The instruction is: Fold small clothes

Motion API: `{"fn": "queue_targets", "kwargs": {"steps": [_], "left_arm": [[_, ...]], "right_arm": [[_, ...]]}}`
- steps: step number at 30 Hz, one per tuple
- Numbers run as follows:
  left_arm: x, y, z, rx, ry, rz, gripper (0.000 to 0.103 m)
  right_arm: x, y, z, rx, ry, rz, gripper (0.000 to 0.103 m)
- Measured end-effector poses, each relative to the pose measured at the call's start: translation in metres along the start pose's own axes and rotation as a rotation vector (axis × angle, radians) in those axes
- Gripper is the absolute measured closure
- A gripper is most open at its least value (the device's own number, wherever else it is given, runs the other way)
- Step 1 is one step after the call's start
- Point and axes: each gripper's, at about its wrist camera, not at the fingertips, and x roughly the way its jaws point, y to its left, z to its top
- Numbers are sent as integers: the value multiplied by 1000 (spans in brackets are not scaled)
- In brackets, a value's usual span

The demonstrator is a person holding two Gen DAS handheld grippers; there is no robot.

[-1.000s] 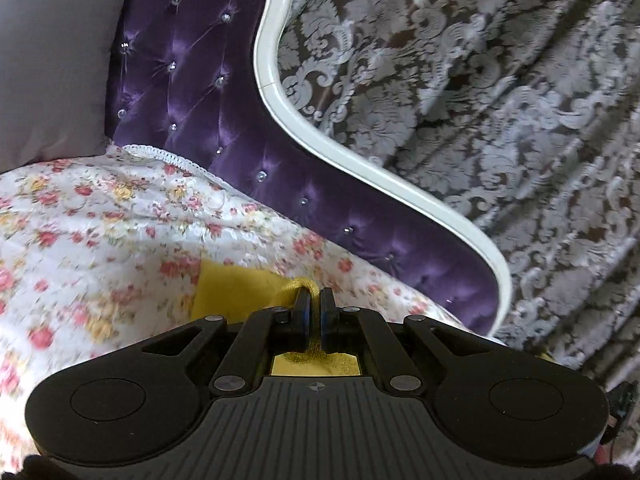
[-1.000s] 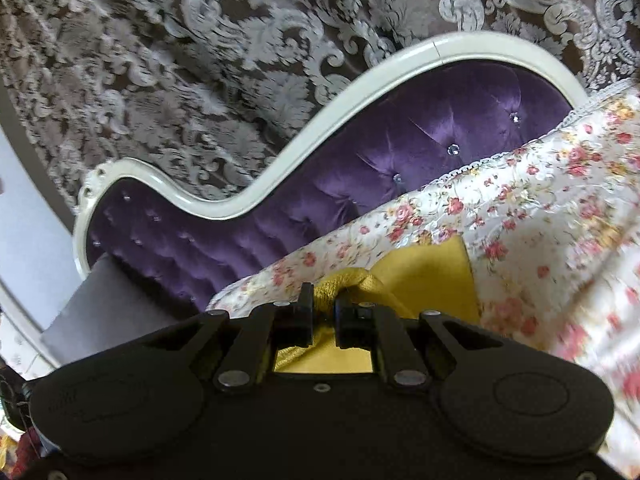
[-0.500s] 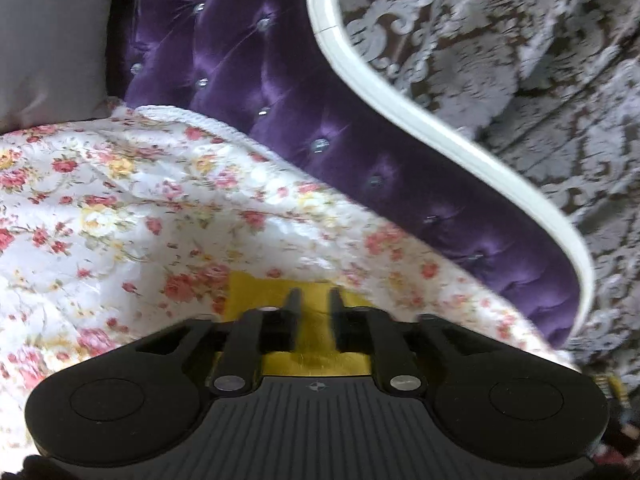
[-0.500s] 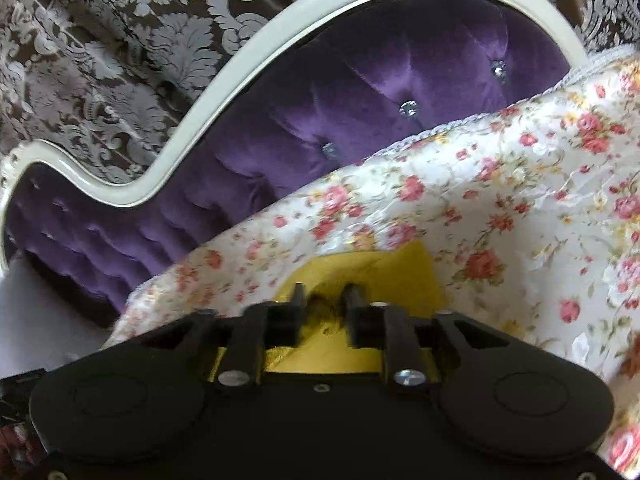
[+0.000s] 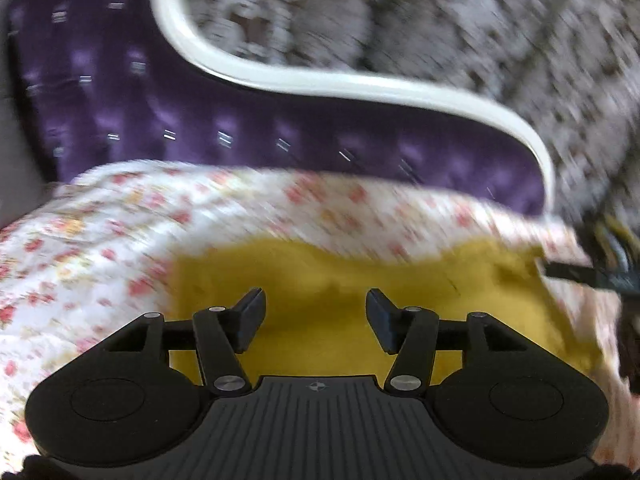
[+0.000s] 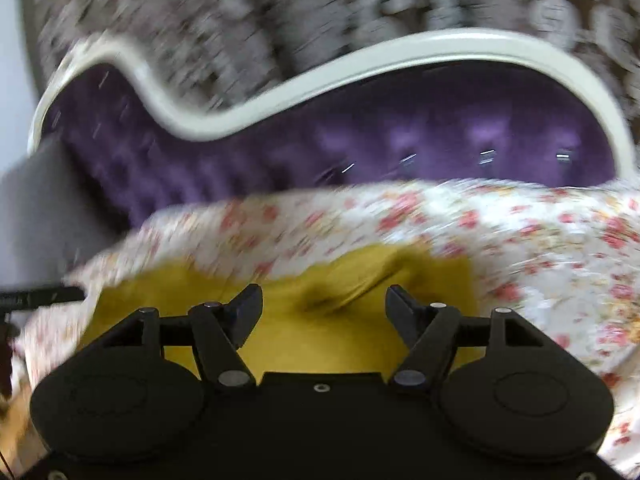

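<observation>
A yellow garment (image 5: 320, 276) lies flat on the floral sheet (image 5: 100, 240); both views are blurred by motion. My left gripper (image 5: 316, 304) hovers just over the cloth, jaws opening, with no fabric pinched between the pads. In the right wrist view the same yellow garment (image 6: 320, 304) shows a crease near its far edge. My right gripper (image 6: 324, 300) stands above it with jaws opening wide, and the cloth lies below them, not gripped. The tip of the other gripper (image 5: 576, 272) shows at the garment's right edge in the left wrist view.
A purple tufted headboard (image 5: 280, 128) with a curved white frame (image 5: 360, 80) rises behind the bed. Grey damask curtain (image 6: 280, 20) hangs beyond it. A grey pillow (image 6: 36, 208) sits at the left of the right wrist view.
Both grippers were shut on bunched yellow fabric a second ago. They have let go and spread apart, and the garment now lies flat. Both views have rolled and shifted.
</observation>
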Motion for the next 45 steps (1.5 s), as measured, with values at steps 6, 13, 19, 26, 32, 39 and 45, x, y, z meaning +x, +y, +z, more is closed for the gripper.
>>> {"fn": "queue_targets", "kwargs": {"steps": [6, 13, 19, 26, 32, 39, 45], "left_arm": [[45, -15, -5, 107, 94, -20, 49], [91, 21, 39, -1, 68, 94, 49], [66, 32, 68, -43, -6, 118, 49], [28, 4, 13, 102, 139, -5, 43], [4, -10, -59, 192, 221, -16, 40], [-23, -14, -68, 199, 252, -10, 41], [-32, -37, -47, 103, 129, -35, 40]], "right_arm": [[49, 25, -5, -128, 123, 3, 33], [87, 2, 29, -64, 123, -33, 33], [63, -18, 49, -1, 48, -65, 33], [6, -30, 10, -8, 117, -67, 33], [-29, -20, -57, -103, 217, -115, 35], [-59, -19, -64, -59, 212, -149, 35], [-73, -3, -51, -50, 55, -154, 33]]}}
